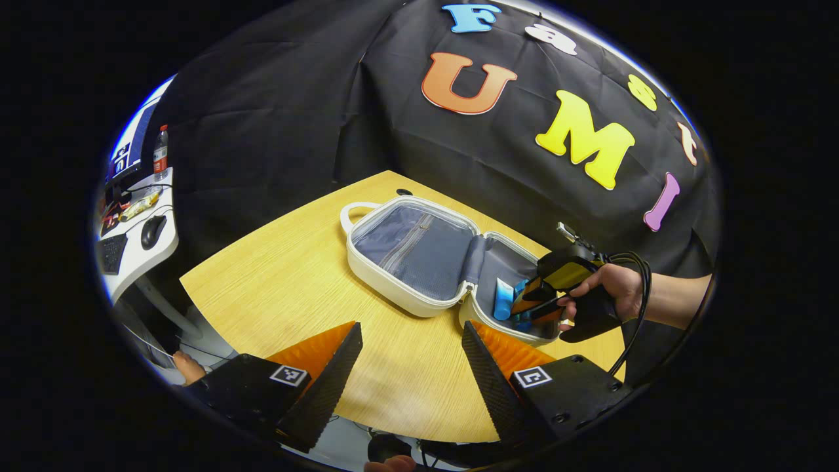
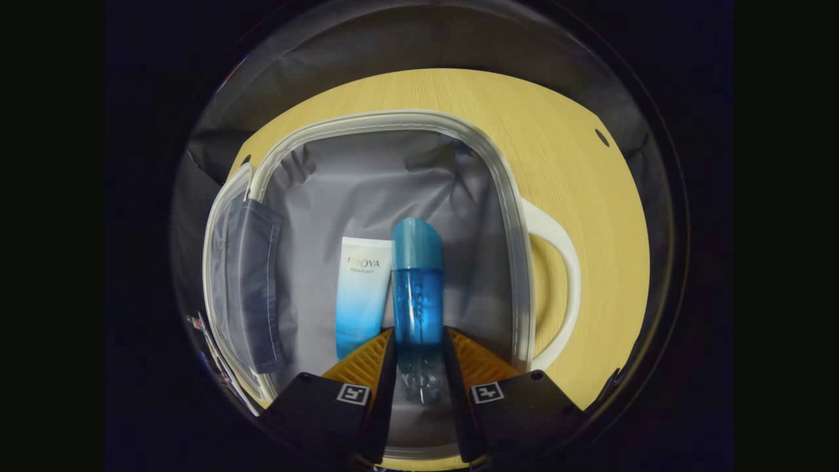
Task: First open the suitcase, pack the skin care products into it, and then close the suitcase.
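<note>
In the left gripper view, I had the left gripper (image 1: pixel 411 367) hanging above the near edge of the wooden table (image 1: pixel 288 288), its fingers spread wide with nothing between them. The suitcase (image 1: pixel 419 262) lay open flat on the table, lid half toward the booth's black cloth wall, its white handle (image 1: pixel 351 216) at the far left end. A tube (image 1: pixel 503 298) lay in the right-hand half. My right hand (image 1: pixel 606 292) held the right gripper (image 1: pixel 534 308) low over that same half. Off to the left stood a white desk (image 1: pixel 147 252) with a mouse (image 1: pixel 153 231), a keyboard (image 1: pixel 111 252) and a water bottle (image 1: pixel 160 152).

In the right gripper view, the right gripper (image 2: pixel 419 373) looked down into the grey-lined compartment. Its fingers were closed on a blue bottle (image 2: pixel 417 295), one pressing each side, cap pointing away. The tube (image 2: pixel 360 295) lay just beside the bottle on its left, touching or nearly so. I could not tell whether the bottle rested on the lining. The table (image 2: pixel 577 164) curved round the case, a handle (image 2: pixel 557 288) on its right.
</note>
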`<state>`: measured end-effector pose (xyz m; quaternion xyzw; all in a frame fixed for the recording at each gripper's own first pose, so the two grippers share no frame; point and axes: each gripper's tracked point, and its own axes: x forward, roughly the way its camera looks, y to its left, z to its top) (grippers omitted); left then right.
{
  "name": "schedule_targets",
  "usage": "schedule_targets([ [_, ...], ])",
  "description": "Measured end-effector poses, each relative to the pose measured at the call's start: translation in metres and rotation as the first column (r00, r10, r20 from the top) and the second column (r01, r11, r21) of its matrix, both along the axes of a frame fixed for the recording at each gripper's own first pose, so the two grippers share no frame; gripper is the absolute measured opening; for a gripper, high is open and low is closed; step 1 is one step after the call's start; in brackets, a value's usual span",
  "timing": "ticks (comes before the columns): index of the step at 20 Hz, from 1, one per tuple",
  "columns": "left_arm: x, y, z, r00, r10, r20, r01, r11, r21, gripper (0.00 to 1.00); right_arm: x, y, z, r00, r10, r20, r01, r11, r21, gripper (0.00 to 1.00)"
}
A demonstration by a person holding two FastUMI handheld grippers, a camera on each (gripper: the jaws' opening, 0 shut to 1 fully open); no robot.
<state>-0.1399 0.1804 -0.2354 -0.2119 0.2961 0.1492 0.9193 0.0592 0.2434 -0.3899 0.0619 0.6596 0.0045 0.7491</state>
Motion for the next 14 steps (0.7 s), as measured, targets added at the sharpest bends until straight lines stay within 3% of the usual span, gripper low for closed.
schedule_targets([
  [5, 0.008, 0.016, 0.006, 1.0, 0.007, 0.027, -0.007, 1.0, 0.008, 0.98, -0.016, -0.003, 0.027, 1.0, -0.014, 0.026, 0.012, 0.996, 0.089, 0.47],
  [9, 0.023, 0.039, 0.003, 0.999, -0.004, 0.049, 0.003, 0.999, 0.037, 0.98, -0.033, -0.005, 0.086, 0.987, 0.051, 0.154, -0.079, 0.98, 0.185, 0.66],
  [10, 0.029, 0.046, 0.002, 0.998, -0.003, 0.056, 0.001, 0.999, 0.039, 0.98, -0.037, -0.009, 0.104, 0.977, 0.061, 0.203, -0.104, 0.973, 0.208, 0.63],
  [12, 0.042, 0.06, 0.0, 0.997, 0.0, 0.075, -0.003, 0.999, 0.048, 0.98, -0.043, -0.025, 0.141, 0.942, 0.093, 0.322, -0.173, 0.958, 0.23, 0.68],
  [14, 0.055, 0.07, -0.001, 0.995, -0.004, 0.099, 0.001, 1.0, 0.03, 0.98, -0.045, -0.046, 0.176, 0.867, 0.123, 0.482, -0.254, 0.942, 0.217, 0.69],
])
